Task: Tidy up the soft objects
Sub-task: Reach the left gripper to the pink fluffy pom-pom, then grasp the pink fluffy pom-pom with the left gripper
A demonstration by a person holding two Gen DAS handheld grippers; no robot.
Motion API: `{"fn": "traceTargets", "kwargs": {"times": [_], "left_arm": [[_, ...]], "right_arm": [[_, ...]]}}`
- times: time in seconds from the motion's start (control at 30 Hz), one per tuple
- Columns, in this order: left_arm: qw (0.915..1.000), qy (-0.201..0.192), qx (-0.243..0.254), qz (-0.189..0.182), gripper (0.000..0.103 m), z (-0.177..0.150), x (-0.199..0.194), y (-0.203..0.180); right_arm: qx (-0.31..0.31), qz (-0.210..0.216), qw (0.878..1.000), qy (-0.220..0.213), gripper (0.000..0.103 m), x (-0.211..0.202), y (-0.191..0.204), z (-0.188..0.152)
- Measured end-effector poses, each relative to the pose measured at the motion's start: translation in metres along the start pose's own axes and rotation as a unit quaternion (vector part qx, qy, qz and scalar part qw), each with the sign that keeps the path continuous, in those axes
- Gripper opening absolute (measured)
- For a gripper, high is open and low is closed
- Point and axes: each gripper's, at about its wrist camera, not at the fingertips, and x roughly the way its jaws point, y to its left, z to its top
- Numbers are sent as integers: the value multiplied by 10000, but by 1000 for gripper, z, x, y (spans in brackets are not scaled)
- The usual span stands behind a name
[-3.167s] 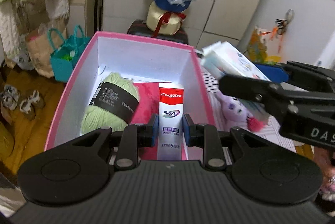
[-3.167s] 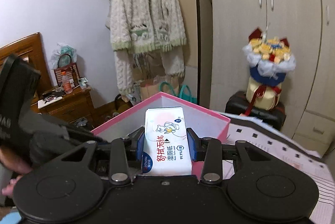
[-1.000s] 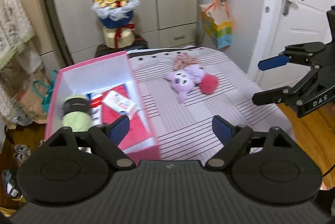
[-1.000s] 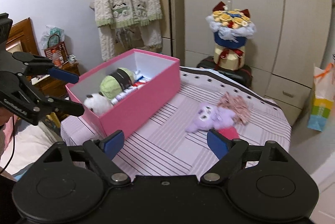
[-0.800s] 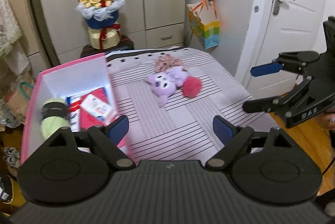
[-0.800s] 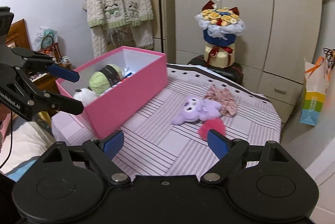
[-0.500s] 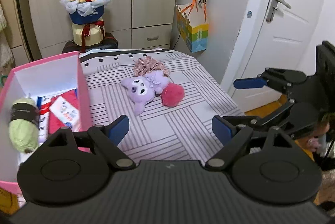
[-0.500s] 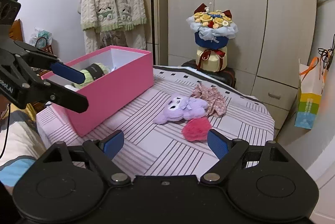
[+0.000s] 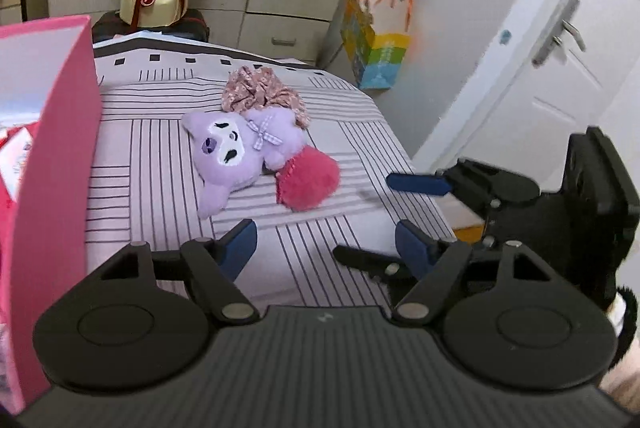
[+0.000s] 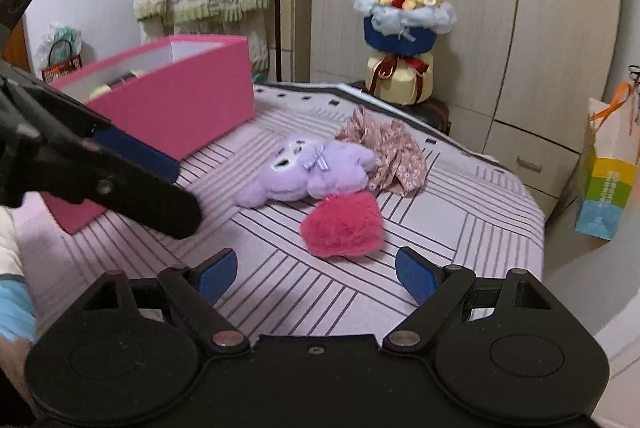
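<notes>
1. Left tool (image 9: 326, 242): jaws apart, empty.
2. Right tool (image 10: 316, 272): jaws apart, empty.
3. Purple plush toy (image 9: 240, 152), pink pompom (image 10: 342, 224), floral scrunchie (image 10: 390, 148): touching, on striped bed (image 10: 460, 212), ahead of both tools.
4. Pink box (image 10: 176, 108): left.

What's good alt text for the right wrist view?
The open right gripper faces a pink fluffy pom-pom, a purple plush toy and a floral scrunchie bunched together on a striped bedspread. A pink box sits left; the left gripper reaches in, open.
</notes>
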Motion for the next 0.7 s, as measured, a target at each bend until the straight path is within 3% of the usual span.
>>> {"fn": "traceTargets", "kwargs": {"times": [0.13,0.23,0.37,0.57,0.7], "left_arm": [[9998,-15,-165,-63,75,5,26,7],[9991,53,-414,-107,67,10,47,14],[9980,123,-627,4,66,14,72,21],[9981,87,-582,164,60,18,91,22],[9984,81,-552,104,47,18,97,20]], "right_arm": [[141,-16,9999,93,89,23,-11,2],[134,-19,9999,103,88,36,-16,4],[78,36,9999,105,84,51,-18,5],[137,162,9997,106,72,65,-21,7],[178,129,9998,27,56,67,-20,5]]}}
